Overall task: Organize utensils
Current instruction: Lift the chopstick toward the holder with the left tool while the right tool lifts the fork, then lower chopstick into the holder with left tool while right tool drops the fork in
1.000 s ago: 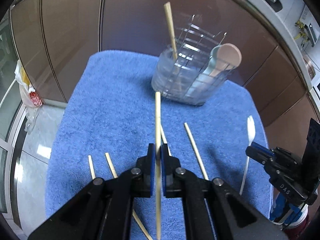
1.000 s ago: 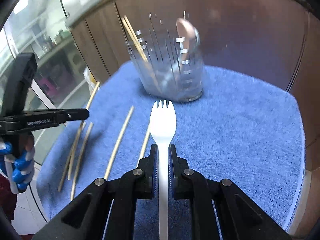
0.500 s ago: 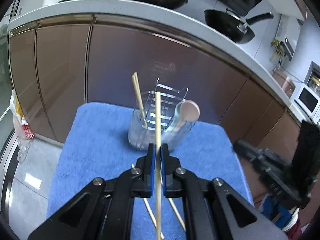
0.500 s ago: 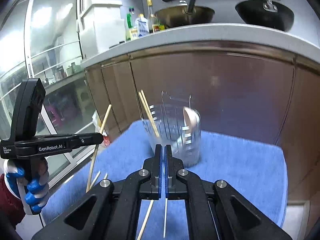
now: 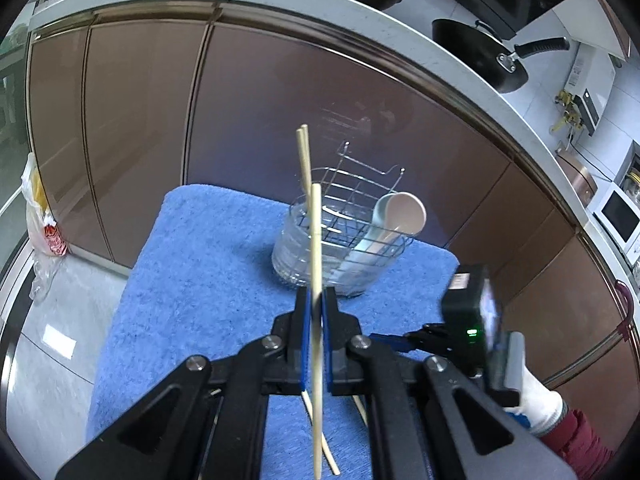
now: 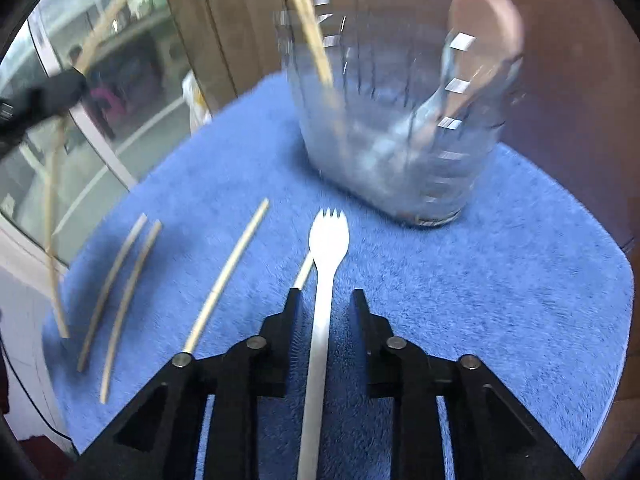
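Observation:
My left gripper is shut on a wooden chopstick, held above the blue towel and pointing toward the wire utensil holder. The holder has a clear cup inside, with a pair of chopsticks and pale spoons in it. My right gripper hangs low over the towel, its jaws opening. A white spork lies between them, and neither pad touches it. Several loose chopsticks lie to its left. The holder is blurred just beyond.
Brown cabinet doors rise behind the towel, under a counter with pans. A plastic bag sits on the floor at left. The towel's edges drop off on the left and right. A sleeved, gloved hand holds the right unit.
My left gripper has lifted its chopstick off the towel and tilted up toward the holder. My right gripper swung up shut, then dipped over the spork with its jaws parted.

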The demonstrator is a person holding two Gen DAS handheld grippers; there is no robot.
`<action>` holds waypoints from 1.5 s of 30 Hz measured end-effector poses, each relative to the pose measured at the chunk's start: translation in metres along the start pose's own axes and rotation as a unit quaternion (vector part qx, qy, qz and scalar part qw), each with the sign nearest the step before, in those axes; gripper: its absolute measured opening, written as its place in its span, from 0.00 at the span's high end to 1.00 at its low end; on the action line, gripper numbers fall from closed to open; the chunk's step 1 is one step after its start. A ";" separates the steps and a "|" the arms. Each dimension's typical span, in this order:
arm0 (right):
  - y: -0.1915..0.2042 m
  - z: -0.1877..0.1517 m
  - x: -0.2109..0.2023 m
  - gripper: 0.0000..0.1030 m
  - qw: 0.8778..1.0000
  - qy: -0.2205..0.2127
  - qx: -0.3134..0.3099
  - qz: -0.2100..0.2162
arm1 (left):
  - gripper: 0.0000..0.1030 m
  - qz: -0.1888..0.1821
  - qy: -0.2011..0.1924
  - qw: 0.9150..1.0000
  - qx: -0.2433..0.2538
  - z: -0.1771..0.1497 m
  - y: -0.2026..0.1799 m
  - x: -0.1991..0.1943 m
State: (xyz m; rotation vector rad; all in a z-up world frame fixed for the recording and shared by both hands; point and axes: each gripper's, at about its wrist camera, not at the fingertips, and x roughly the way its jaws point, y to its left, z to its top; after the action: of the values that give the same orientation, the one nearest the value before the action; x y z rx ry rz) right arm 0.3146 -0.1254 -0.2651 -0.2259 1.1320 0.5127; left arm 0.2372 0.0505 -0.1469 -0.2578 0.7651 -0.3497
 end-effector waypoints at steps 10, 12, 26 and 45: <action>0.014 0.016 0.025 0.91 0.996 0.062 -0.048 -0.037 | 0.95 -0.007 0.004 1.000 -0.015 -0.008 0.005 0.000; 0.016 0.015 0.022 0.91 0.997 0.060 -0.044 -0.037 | 0.95 -0.006 0.001 1.000 -0.013 -0.008 0.004 -0.003; -0.008 -0.032 -0.087 0.91 0.987 -0.154 0.015 0.031 | 0.95 -0.019 -0.027 0.999 -0.012 0.000 -0.010 -0.020; -0.022 0.080 -0.183 0.91 0.882 -0.469 0.044 0.001 | 0.95 -0.047 -0.204 0.978 -0.020 0.125 -0.049 0.013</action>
State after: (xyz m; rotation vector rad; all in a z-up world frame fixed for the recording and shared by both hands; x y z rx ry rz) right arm 0.3301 -0.1610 -0.0677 0.1115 0.2003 0.4827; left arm 0.3247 0.0129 -0.0508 -0.3913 0.3559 -0.3561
